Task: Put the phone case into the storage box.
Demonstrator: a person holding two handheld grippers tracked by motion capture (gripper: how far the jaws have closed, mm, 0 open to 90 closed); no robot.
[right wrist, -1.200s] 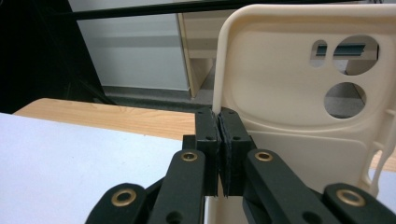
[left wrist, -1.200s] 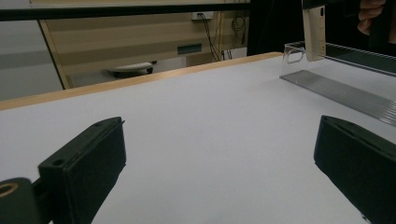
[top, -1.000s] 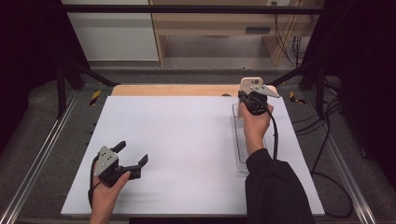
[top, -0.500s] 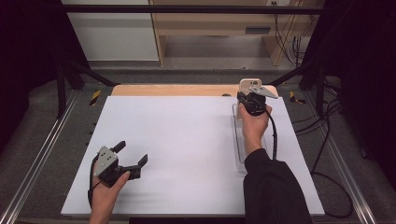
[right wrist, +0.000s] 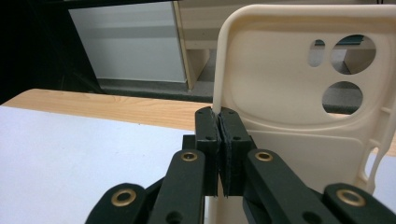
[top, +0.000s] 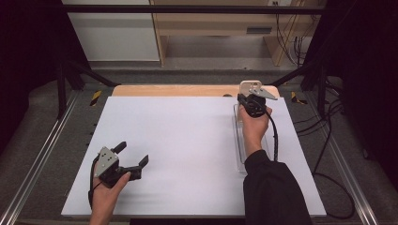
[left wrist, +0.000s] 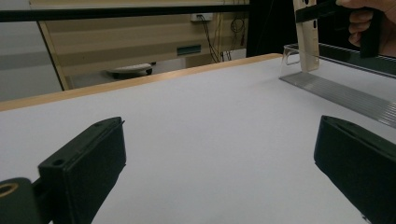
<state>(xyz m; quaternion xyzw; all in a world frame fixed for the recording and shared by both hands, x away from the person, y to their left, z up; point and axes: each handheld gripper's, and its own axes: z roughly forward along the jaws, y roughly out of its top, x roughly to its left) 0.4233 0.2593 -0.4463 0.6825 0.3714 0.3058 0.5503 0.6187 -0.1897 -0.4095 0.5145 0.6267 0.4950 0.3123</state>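
Cream phone case held upright at the far right of the white table, its edge pinched between the closed jaws of the right gripper, above a clear tray. Left gripper rests spread wide, holding nothing. Both hands unchanged since earlier frames.

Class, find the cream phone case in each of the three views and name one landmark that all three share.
High view: phone case far right of centre, held by the right gripper.
Left gripper view: top right, upright.
Right gripper view: right half, its edge pinched by the jaws.
Shared landmark: wooden table edge.
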